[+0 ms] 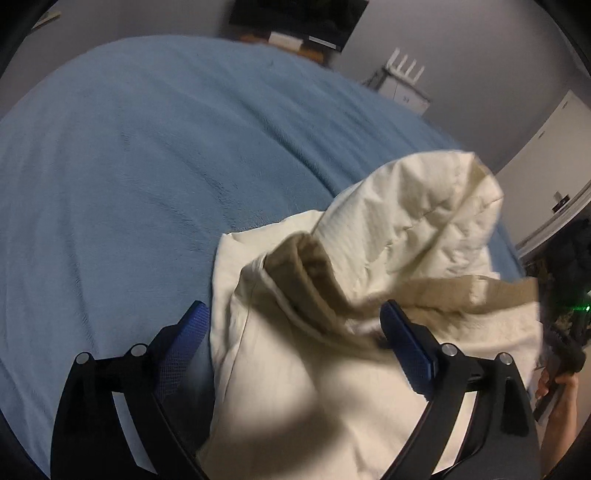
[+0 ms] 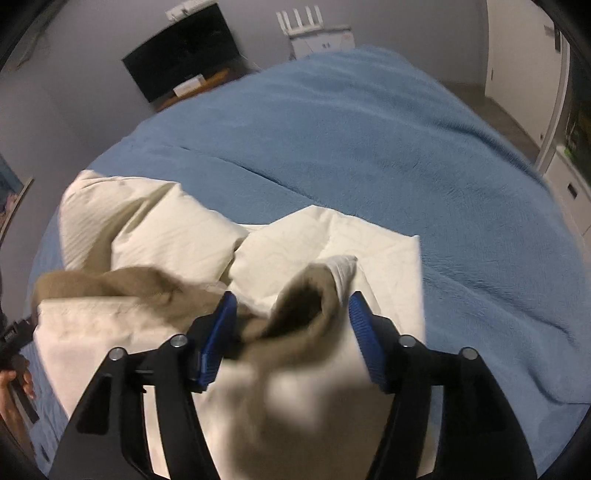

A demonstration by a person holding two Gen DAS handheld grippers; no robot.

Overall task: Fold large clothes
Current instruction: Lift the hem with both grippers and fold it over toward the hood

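Note:
A large cream garment (image 1: 406,229) with a tan lining or trim (image 1: 310,269) lies bunched on a blue bed cover (image 1: 147,166). My left gripper (image 1: 295,325) is open, its blue fingers (image 1: 406,343) wide apart over the near edge of the garment, with cloth between them. In the right wrist view the same garment (image 2: 325,243) lies in folds with its tan trim (image 2: 306,317) raised between the fingers (image 2: 364,332) of my right gripper (image 2: 291,314), which is open.
The blue bed cover (image 2: 406,147) stretches far beyond the garment. A dark screen (image 2: 184,70) and a white rack (image 2: 314,33) stand by the far wall. The other hand and its gripper (image 1: 561,362) show at the right edge.

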